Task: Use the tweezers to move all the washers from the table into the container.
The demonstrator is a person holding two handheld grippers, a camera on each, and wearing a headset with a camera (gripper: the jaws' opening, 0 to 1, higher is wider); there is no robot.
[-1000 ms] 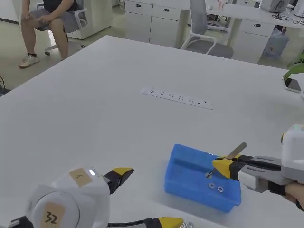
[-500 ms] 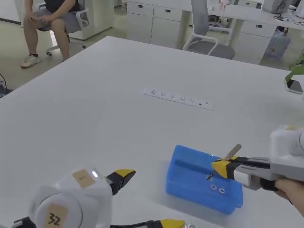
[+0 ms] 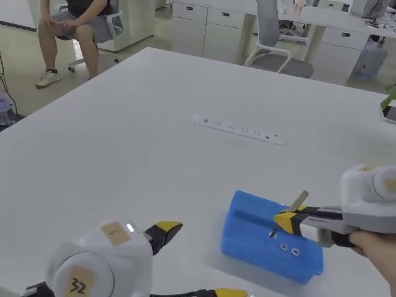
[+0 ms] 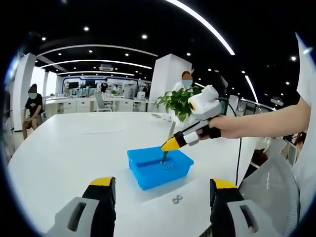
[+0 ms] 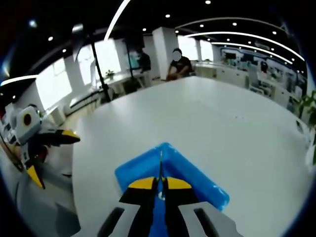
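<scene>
The right gripper (image 3: 286, 221) is clamped on the tweezers (image 3: 299, 200), whose tips hang inside the blue container (image 3: 247, 213) above two washers (image 3: 289, 249). Lifting out carelessly could snag its wall. Two more washers (image 4: 176, 199) lie on the desk (image 3: 154, 124) before the spread left gripper (image 4: 163, 182), easily flicked away.

We are in an open-plan office: we work at a wide white table (image 3: 154, 124) with a power strip (image 3: 239, 129) lying toward its far edge, and past that edge stand a grey swivel chair (image 3: 272, 37), white drawer cabinets (image 3: 210, 25) and more desks (image 3: 334, 18). A person (image 3: 74, 25) sits on a wheeled chair off the table's far left corner. In the left gripper view we see a dark ceiling with spotlights (image 4: 144, 36), a white column (image 4: 168, 79), a potted plant (image 4: 178, 101) and further rows of desks.
</scene>
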